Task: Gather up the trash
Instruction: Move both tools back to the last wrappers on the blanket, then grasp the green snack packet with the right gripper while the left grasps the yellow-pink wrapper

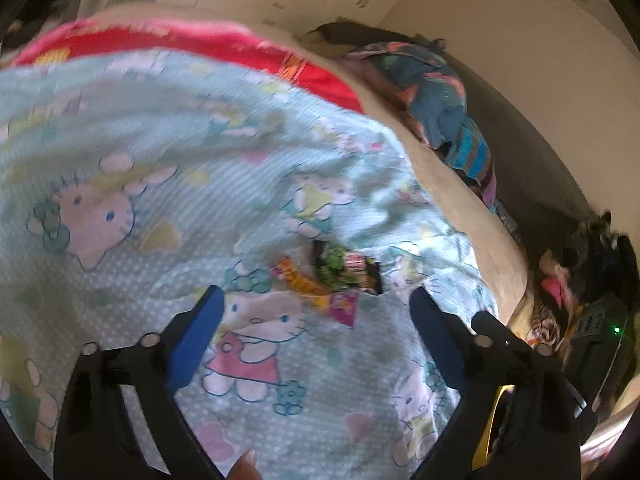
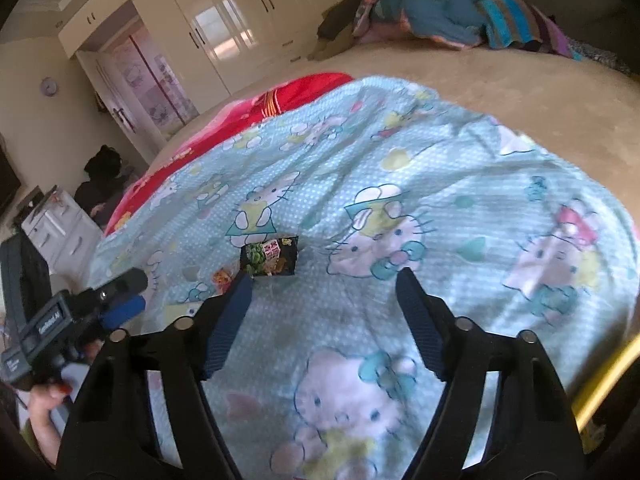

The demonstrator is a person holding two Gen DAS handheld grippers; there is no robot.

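Observation:
A black and green snack wrapper (image 1: pixel 344 266) (image 2: pixel 270 256) lies on the pale blue cartoon-cat bedspread (image 1: pixel 160 152) (image 2: pixel 460 184). An orange and yellow wrapper (image 1: pixel 300 282) (image 2: pixel 224 278) lies beside it, with a pink piece (image 1: pixel 344 308) at its near end. My left gripper (image 1: pixel 316 294) hovers just short of the wrappers, open, with nothing between its blue fingers. In the right wrist view it shows at the left edge (image 2: pixel 134 292), held by a hand. My right gripper (image 2: pixel 324 278) is open too, with the black wrapper just beyond its left fingertip.
A red blanket (image 1: pixel 312 68) (image 2: pixel 256 112) lies past the bedspread on the beige bed (image 2: pixel 500 80). A heap of clothes (image 1: pixel 432 92) (image 2: pixel 440 12) sits at the far edge. White wardrobes (image 2: pixel 224 20) line the wall, and white drawers (image 2: pixel 60 224) stand by the bed.

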